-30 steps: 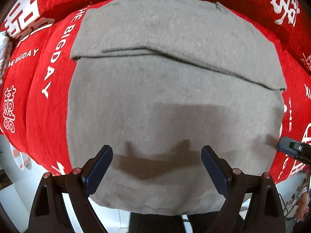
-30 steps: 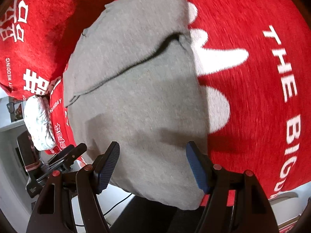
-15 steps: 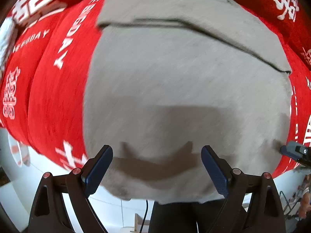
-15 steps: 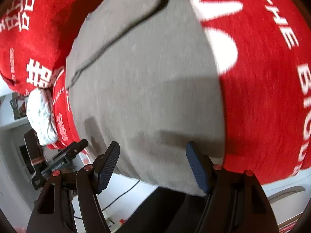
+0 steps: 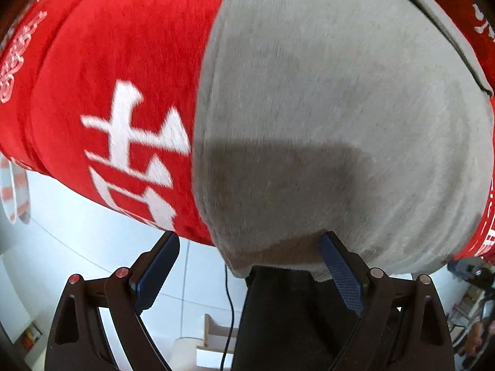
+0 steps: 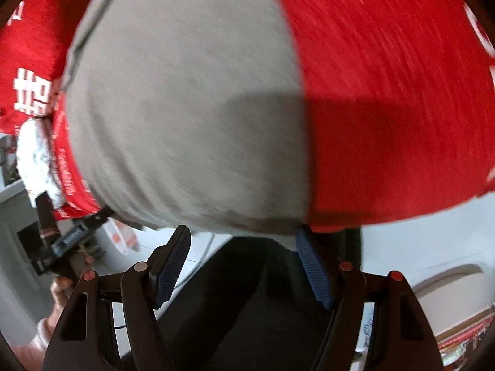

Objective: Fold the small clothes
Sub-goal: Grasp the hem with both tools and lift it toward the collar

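A grey garment (image 5: 324,117) lies flat on a red cloth-covered table, its near hem hanging over the front edge. A fold runs across its far part. My left gripper (image 5: 249,266) is open, its jaws straddling the garment's near left corner at the table edge. The garment also fills the right wrist view (image 6: 185,108). My right gripper (image 6: 243,259) is open, its jaws on either side of the near right corner of the hem. Neither gripper holds the fabric.
The red tablecloth (image 5: 108,77) with white lettering covers the table on both sides (image 6: 386,108). A white crumpled cloth (image 6: 37,160) lies at the far left edge. My left gripper and hand show in the right wrist view (image 6: 65,247). Floor and dark trousers lie below.
Both grippers have dropped down and back to the table's front edge. The left one shifted to the garment's left corner, the right one to its right corner. Both stayed open.
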The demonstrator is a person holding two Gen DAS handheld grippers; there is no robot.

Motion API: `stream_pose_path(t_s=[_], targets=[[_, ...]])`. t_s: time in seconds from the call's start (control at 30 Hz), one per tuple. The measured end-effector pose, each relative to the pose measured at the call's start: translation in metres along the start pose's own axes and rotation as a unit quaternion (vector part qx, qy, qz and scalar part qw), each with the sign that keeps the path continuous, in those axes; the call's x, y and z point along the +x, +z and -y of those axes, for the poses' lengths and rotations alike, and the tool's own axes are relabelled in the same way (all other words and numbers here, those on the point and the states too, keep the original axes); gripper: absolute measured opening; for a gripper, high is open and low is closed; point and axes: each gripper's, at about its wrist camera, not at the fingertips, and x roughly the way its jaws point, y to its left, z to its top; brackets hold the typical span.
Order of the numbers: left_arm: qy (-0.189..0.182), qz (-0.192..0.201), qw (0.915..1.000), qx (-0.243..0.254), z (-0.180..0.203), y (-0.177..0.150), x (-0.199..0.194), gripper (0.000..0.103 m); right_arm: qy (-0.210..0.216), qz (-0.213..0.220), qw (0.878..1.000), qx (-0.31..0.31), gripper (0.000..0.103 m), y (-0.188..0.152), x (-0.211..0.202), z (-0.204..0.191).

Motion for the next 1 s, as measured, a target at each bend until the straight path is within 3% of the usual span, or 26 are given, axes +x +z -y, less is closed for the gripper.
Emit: stream_pose_path(t_s=[0.17, 0.33, 0.37, 0.43, 0.47, 0.5, 0.53, 0.57, 0.73, 0.83, 1.0], targets=[[-0.032, 0.008, 0.9995, -0.002, 0.006, -0.018, 0.01, 0.093, -0.011, 0.007, 1.0, 0.007, 0.074, -0.002, 0.018, 0.015], [-0.055, 0.01, 0.9984, -0.004, 0.0, -0.025, 0.015, 0.093, 0.032, 0.011, 0.999, 0.023, 0.074, -0.005, 0.028, 0.02], [-0.06, 0.015, 0.9981, 0.002, 0.001, -0.027, 0.014, 0.085, 0.048, 0.012, 0.998, 0.029, 0.071, -0.008, 0.027, 0.02], [-0.078, 0.017, 0.9967, 0.015, 0.002, -0.027, 0.008, 0.066, 0.067, 0.013, 0.997, 0.046, 0.028, -0.014, 0.026, 0.019], [-0.077, 0.018, 0.9967, 0.019, 0.003, -0.028, 0.006, 0.057, 0.075, 0.013, 0.996, 0.052, 0.013, -0.016, 0.025, 0.019], [-0.084, 0.02, 0.996, 0.023, 0.004, -0.031, 0.004, 0.04, 0.083, 0.017, 0.995, 0.056, 0.005, -0.019, 0.022, 0.02], [-0.092, 0.019, 0.9952, 0.027, 0.003, -0.031, 0.002, 0.03, 0.09, 0.02, 0.994, 0.057, 0.005, -0.02, 0.018, 0.019], [-0.107, 0.016, 0.9937, 0.028, 0.003, -0.03, -0.001, 0.013, 0.106, 0.024, 0.992, 0.059, 0.005, -0.022, 0.013, 0.017], [-0.168, 0.028, 0.9847, 0.039, -0.001, -0.025, -0.031, 0.012, 0.189, 0.066, 0.978, 0.058, 0.004, -0.016, -0.035, 0.01], [-0.198, 0.057, 0.9778, 0.039, -0.004, -0.016, -0.061, 0.013, 0.234, 0.102, 0.966, 0.046, 0.004, 0.0, -0.067, -0.012], [-0.219, 0.102, 0.9698, 0.036, 0.004, 0.043, -0.1, 0.012, 0.268, 0.146, 0.952, 0.026, 0.004, 0.054, -0.104, -0.042]])
